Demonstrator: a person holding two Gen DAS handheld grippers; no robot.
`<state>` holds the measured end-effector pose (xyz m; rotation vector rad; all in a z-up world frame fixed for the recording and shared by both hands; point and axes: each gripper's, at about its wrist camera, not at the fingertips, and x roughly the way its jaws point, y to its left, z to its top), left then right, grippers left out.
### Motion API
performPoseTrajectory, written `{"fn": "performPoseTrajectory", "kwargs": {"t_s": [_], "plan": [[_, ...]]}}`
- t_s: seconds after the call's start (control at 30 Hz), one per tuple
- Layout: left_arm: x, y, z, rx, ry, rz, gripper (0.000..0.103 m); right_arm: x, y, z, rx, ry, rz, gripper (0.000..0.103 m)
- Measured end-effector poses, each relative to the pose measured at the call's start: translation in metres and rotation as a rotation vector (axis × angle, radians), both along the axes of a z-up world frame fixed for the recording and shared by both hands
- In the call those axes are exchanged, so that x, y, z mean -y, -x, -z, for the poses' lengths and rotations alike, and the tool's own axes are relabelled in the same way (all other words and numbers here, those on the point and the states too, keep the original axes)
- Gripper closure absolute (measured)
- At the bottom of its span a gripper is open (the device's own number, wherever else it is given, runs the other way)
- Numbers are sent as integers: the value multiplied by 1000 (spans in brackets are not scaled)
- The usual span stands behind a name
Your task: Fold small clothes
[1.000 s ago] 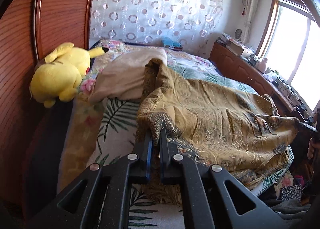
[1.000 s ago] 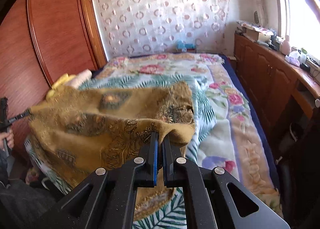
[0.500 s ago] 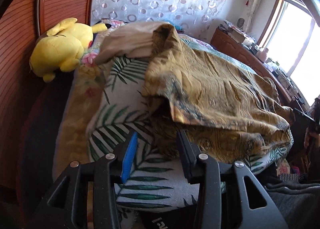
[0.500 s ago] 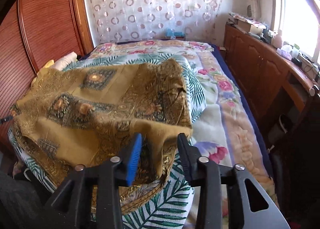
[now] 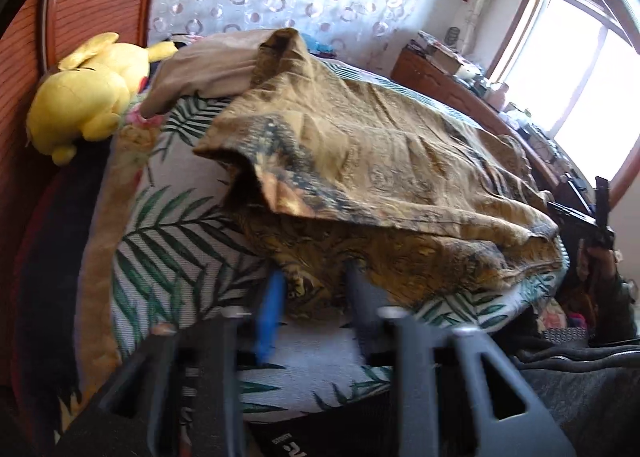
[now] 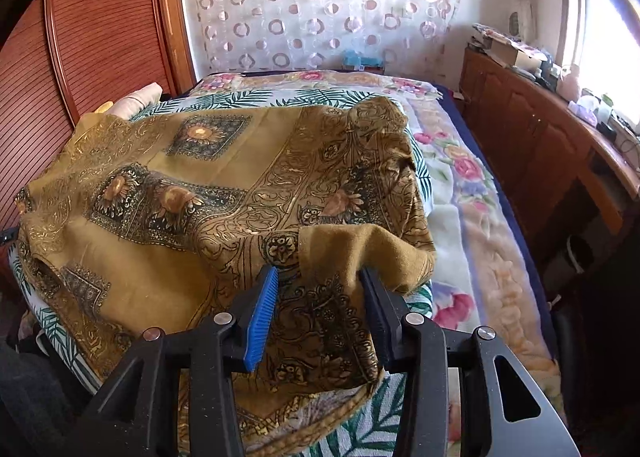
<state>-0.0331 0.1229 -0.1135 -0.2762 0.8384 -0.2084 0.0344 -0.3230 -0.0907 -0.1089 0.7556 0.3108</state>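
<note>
A golden-brown patterned garment (image 5: 380, 161) lies doubled over on the bed's leaf-print blanket (image 5: 168, 225), its upper layer loosely draped over the lower one. My left gripper (image 5: 314, 277) is low at the near edge, blurred. Its jaws are closing, still apart, with the lower layer's edge between them. In the right wrist view the garment (image 6: 180, 193) spreads leftward. My right gripper (image 6: 319, 273) stands at its near right corner. Its jaws are opening, and a folded flap lies between the fingers without being pressed.
A yellow plush toy (image 5: 80, 97) and a beige pillow (image 5: 208, 65) sit at the bed's head, by the wooden wardrobe (image 6: 100, 37). A wooden sideboard (image 6: 540, 145) with clutter runs under the window. A floral blanket (image 6: 460, 217) covers the bed's right side.
Both grippers were shut on the garment's corners a second ago. They have let go, sunk toward the bed, and the garment has settled in a doubled layer.
</note>
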Motion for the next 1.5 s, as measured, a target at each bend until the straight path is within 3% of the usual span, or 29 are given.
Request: {"fn": "performPoseTrajectory", "kwargs": {"t_s": [0.03, 0.23, 0.4, 0.43, 0.6, 1.17, 1.4, 1.47, 1.5], "plan": [[0, 0, -1, -5, -3, -6, 99, 1, -2, 1, -2, -8, 1, 59], [-7, 17, -49, 50, 8, -31, 101, 9, 2, -2, -1, -27, 3, 59], [-2, 24, -76, 45, -152, -71, 100, 10, 3, -2, 1, -32, 7, 59], [-3, 24, -77, 42, -186, -86, 96, 10, 3, -2, 3, -31, 8, 59], [-16, 21, -69, 56, -129, -96, 62, 7, 5, -2, 6, -21, 9, 59], [0, -27, -41, 30, -139, -82, 61, 14, 12, -3, 3, -2, 36, 59], [-2, -21, -43, 85, -215, -151, 65, 12, 7, 5, -44, 4, 15, 59], [-4, -22, -43, 85, -197, -141, 78, 12, 6, 6, -55, -4, -9, 80], [-6, -22, -43, 87, -183, -137, 79, 11, 6, 6, -56, -8, -21, 93]]}}
